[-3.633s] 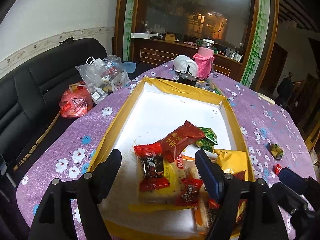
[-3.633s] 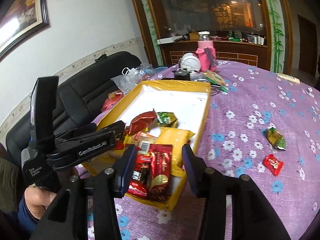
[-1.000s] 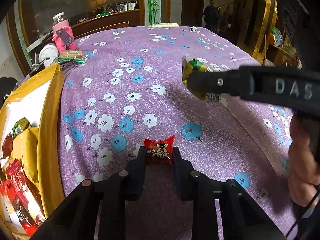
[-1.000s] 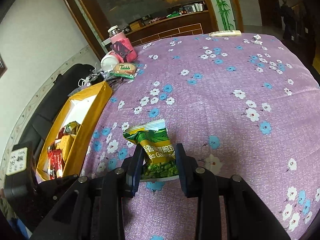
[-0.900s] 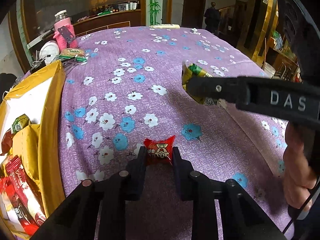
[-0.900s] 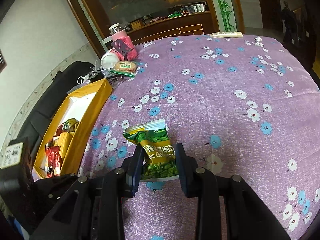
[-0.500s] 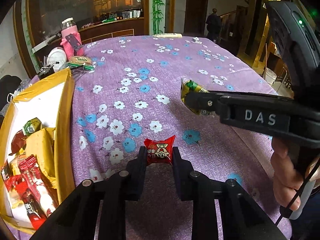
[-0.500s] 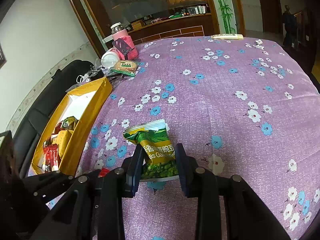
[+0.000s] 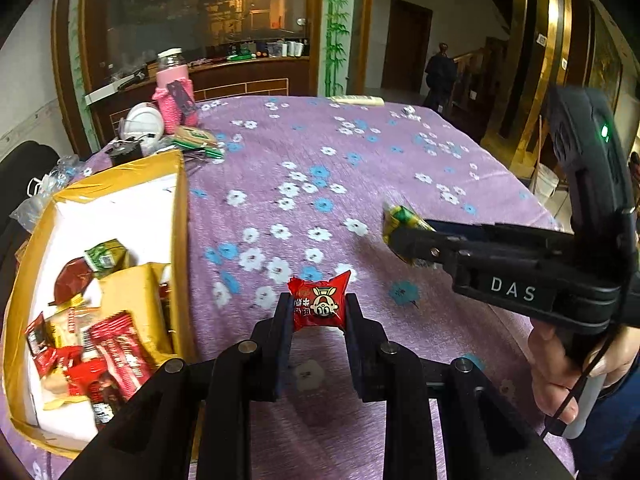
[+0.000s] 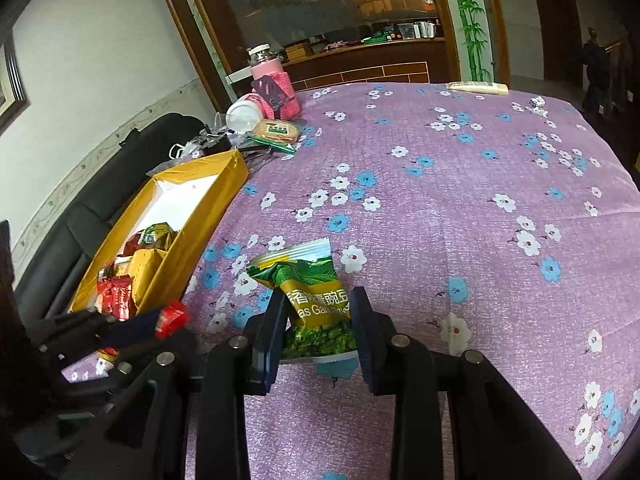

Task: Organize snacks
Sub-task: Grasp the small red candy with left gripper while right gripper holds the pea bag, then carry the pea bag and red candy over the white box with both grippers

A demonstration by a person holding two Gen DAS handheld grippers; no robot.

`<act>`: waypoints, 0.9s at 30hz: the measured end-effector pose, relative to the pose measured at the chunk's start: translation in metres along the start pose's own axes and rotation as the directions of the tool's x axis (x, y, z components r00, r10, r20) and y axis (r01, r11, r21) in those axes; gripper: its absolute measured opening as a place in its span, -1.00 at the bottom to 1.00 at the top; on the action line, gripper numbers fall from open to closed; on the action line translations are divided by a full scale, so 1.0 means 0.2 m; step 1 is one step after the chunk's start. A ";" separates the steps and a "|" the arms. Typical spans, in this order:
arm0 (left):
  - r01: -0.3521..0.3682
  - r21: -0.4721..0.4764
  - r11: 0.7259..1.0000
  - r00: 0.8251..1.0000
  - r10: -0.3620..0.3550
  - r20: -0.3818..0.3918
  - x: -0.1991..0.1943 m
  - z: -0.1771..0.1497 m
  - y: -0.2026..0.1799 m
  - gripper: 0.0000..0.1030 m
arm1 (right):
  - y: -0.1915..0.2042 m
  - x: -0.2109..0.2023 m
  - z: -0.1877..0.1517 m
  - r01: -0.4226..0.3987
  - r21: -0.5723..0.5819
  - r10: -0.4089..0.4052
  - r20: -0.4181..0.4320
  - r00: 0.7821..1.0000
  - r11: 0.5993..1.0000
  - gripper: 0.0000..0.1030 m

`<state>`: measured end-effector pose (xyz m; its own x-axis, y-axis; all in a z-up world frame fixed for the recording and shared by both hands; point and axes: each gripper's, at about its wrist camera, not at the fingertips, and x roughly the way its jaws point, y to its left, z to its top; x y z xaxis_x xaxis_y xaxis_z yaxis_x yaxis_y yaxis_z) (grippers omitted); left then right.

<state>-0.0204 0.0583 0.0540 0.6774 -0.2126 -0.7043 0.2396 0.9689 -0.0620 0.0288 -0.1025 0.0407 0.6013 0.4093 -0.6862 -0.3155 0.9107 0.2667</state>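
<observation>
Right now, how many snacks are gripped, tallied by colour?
Red candy, in the left gripper: 1
Green pea packet, in the right gripper: 1
Total: 2

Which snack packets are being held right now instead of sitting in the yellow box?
Two: the small red candy in the left gripper, and the green pea packet in the right gripper. The others lie in the yellow box.

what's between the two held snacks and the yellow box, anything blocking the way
Nothing visible blocks them. The left claw holds the red candy and the right claw holds the green pea packet. Only bare purple tablecloth lies between them and the yellow box, whose near wall they must clear.
</observation>
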 end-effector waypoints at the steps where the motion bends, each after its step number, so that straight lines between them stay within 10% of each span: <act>1: -0.002 -0.006 1.000 1.000 0.002 0.004 -0.01 0.00 0.02 -0.53 | 0.00 0.00 0.00 0.002 0.007 -0.002 -0.002 1.000 1.000 -0.41; 27: -0.133 -0.205 0.970 0.986 0.151 0.074 -0.17 -0.09 0.58 -0.52 | 0.65 0.04 -0.03 -0.187 -0.095 0.183 -0.056 0.982 0.978 -0.40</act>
<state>-0.0271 0.1790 0.0581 0.7555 -0.0731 -0.6511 -0.0002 0.9937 -0.1118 -0.0122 0.0192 0.0664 0.4911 0.5650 -0.6630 -0.4906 0.8083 0.3254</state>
